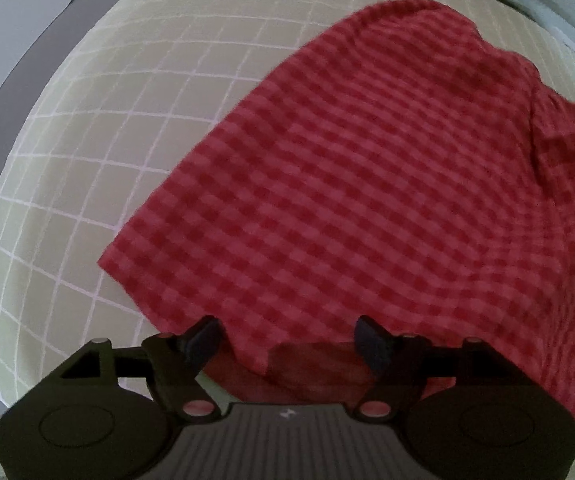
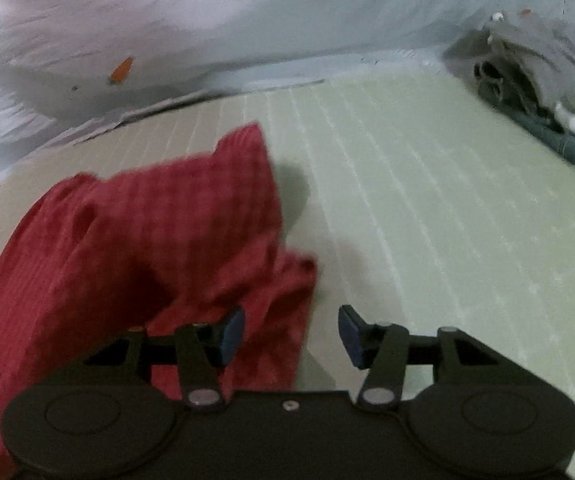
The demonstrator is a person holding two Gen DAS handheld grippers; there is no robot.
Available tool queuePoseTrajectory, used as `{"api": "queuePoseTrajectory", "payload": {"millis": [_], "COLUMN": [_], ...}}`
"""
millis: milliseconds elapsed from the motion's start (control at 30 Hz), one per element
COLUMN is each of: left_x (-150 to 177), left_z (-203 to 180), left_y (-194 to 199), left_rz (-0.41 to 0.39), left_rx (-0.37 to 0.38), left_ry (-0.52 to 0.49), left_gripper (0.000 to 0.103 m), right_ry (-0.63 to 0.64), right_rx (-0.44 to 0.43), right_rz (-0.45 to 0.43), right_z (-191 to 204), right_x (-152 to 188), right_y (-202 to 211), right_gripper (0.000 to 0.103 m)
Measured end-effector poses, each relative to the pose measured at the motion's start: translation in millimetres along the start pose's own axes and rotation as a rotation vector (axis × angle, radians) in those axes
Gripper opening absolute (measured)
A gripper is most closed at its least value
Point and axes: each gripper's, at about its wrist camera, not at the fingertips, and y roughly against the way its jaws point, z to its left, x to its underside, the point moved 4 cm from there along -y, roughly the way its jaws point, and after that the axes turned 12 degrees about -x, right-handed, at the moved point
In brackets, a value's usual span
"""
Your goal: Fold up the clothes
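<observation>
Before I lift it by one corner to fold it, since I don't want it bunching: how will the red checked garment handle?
The red checked garment looks thin and floppy: it already lies in soft ripples and folds on the gridded mat, so it will probably droop and bunch. It seems light. Pushed, it would likely wrinkle rather than slide flat.

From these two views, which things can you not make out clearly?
- Red checked cloth: left wrist view, its right side is cut off by the picture edge, and its near edge is hidden behind the left gripper.
- The same cloth, right wrist view: motion blur wipes out the check pattern and the folds.
- Pile of clothes: right wrist view, far, blurred and cut by the right edge; the single items cannot be told.
</observation>
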Motion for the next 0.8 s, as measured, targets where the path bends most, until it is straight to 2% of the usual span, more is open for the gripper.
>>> {"api": "queuePoseTrajectory", "payload": {"millis": [167, 233, 300, 367, 467, 567, 633, 667, 700, 733, 800], "left_x": [5.6, 9.2, 13.5, 18.1, 21.7, 23.4, 24.1, 24.4, 24.6, 25.3, 26.7], "left_z": [-13.4, -17.1, -17.0, -16.4, -14.6, -17.2, -19.4, -20.1, -20.7, -20.6, -19.9], "left_y": [4.9, 5.8, 5.3, 5.4, 4.1, 5.0, 5.7, 6.1, 6.5, 7.1, 7.9], "left_rz": [-0.006, -0.01, -0.011, -0.011, -0.011, -0.013, -0.015, -0.015, -0.015, -0.014, -0.012], "left_rx": [0.004, 0.002, 0.003, 0.004, 0.008, 0.002, -0.005, -0.005, -0.006, -0.005, -0.003], "left_ry": [-0.042, -0.056, -0.054, -0.048, -0.028, -0.032, -0.039, -0.041, -0.042, -0.041, -0.042], "left_gripper": [0.079, 0.08, 0.082, 0.084, 0.084, 0.085, 0.085, 0.085, 0.085, 0.085, 0.085], "right_ry": [0.115, 0.191, 0.26, 0.243, 0.12, 0.053, 0.015, 0.012, 0.021, 0.032, 0.042], "right_rx": [-0.055, -0.029, 0.024, 0.072, 0.162, 0.265, 0.302, 0.309, 0.309, 0.308, 0.27], "right_rz": [0.045, 0.086, 0.12, 0.076, 0.02, 0.044, 0.064, 0.06, 0.03, -0.002, -0.081], "right_z": [23.1, 30.8, 30.7, 21.3, -5.0, -30.9, -39.4, -39.2, -35.9, -32.3, -22.1], "right_x": [9.7, 10.8, 13.5, 18.0, 20.3, 28.9, 32.3, 32.1, 29.4, 26.5, 18.6], "right_y": [-9.2, -19.3, -22.1, -5.1, 22.4, 34.7, 36.4, 38.0, 40.8, 43.8, 53.3], "right_gripper": [0.051, 0.037, 0.001, 0.0, 0.0, 0.002, 0.007, 0.018, 0.033, 0.038, 0.04]}}
